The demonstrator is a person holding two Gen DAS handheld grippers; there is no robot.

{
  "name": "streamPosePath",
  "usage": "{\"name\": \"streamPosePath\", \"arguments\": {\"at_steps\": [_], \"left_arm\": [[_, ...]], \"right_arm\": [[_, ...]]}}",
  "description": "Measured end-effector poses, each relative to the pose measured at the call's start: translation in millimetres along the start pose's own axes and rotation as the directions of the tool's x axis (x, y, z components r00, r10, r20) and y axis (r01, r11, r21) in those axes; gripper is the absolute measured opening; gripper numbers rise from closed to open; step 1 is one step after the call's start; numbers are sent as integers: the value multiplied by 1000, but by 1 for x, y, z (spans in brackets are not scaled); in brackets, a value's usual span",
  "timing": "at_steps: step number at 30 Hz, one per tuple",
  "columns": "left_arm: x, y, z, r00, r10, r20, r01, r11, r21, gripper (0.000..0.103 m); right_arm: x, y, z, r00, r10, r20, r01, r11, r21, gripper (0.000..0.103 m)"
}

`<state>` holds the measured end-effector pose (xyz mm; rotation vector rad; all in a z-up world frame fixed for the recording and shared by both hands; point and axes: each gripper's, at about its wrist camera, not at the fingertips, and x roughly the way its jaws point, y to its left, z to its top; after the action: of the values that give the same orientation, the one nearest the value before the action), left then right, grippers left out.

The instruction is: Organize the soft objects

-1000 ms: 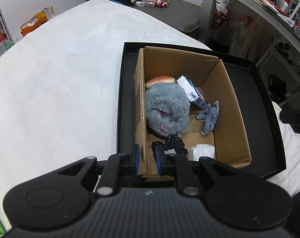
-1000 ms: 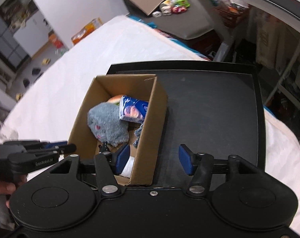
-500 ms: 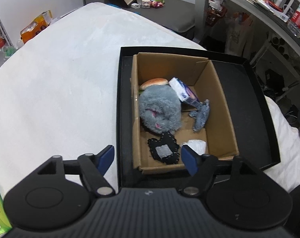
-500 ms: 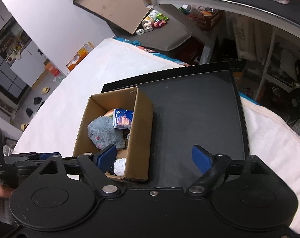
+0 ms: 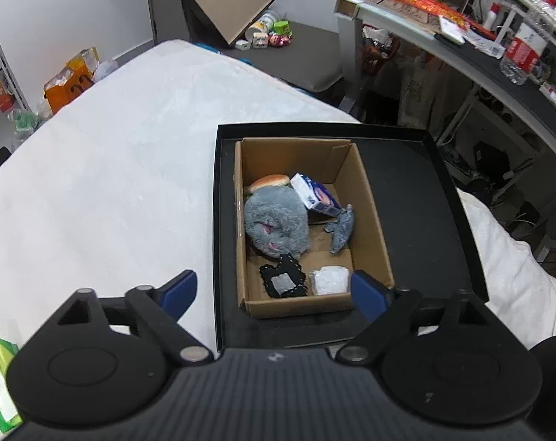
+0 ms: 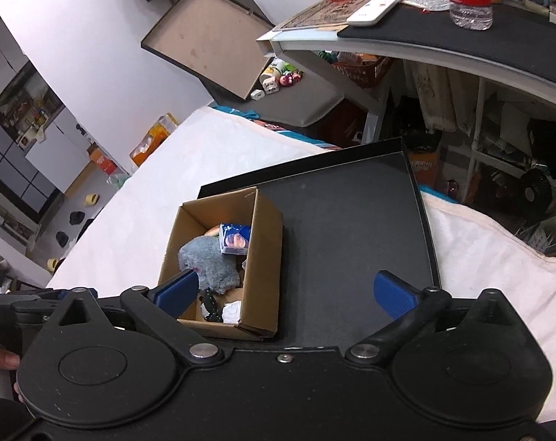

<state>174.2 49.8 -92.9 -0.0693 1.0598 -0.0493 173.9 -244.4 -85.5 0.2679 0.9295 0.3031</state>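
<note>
Both grippers stand wide with nothing between the pads, having just been opening. Left gripper [image 5: 274,292] hovers tilted down over the near end of the cardboard box [image 5: 373,228], nearer the soft items: black patch [image 5: 283,281] directly ahead, grey plush [image 5: 276,226] beyond. Right gripper [image 6: 285,292] points at the box's right wall; possibly everything is already boxed.

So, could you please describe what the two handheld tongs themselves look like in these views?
Both look alike. The left tongs have a matte black body with a ribbed top, two round black discs, black linkage arms with silver pivot pins, and blue pads on the fingers. The right tongs show the same black discs, silver pins and blue pads, with a small screw at the middle. No cables or sleeves are visible.
</note>
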Motion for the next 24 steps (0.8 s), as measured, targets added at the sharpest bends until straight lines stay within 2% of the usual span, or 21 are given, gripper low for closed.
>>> {"name": "streamPosePath", "arguments": {"at_steps": [24], "left_arm": [[-105, -37, -38, 990, -66, 122, 66, 998, 10, 94]], "right_arm": [[-78, 25, -35, 994, 12, 108, -16, 999, 36, 103]]}}
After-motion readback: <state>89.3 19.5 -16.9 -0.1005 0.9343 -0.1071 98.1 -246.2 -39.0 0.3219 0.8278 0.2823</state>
